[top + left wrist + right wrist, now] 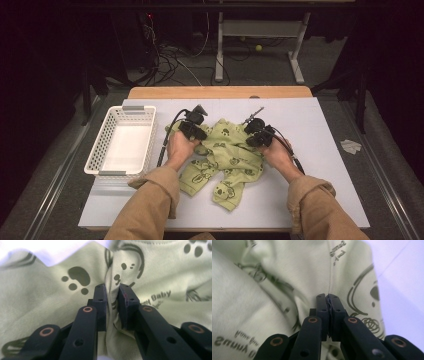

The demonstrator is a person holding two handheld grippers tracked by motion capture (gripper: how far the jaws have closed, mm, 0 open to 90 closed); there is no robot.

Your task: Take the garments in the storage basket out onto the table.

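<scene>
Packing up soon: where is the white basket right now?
In the high view the white basket sits at the table's left side, just left of the left gripper and the green baby garment.

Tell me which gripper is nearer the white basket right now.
Left. The left gripper is at the green garment's edge toward the white basket, with bare table between them. The right gripper grips the garment's far side, farther from it.
</scene>
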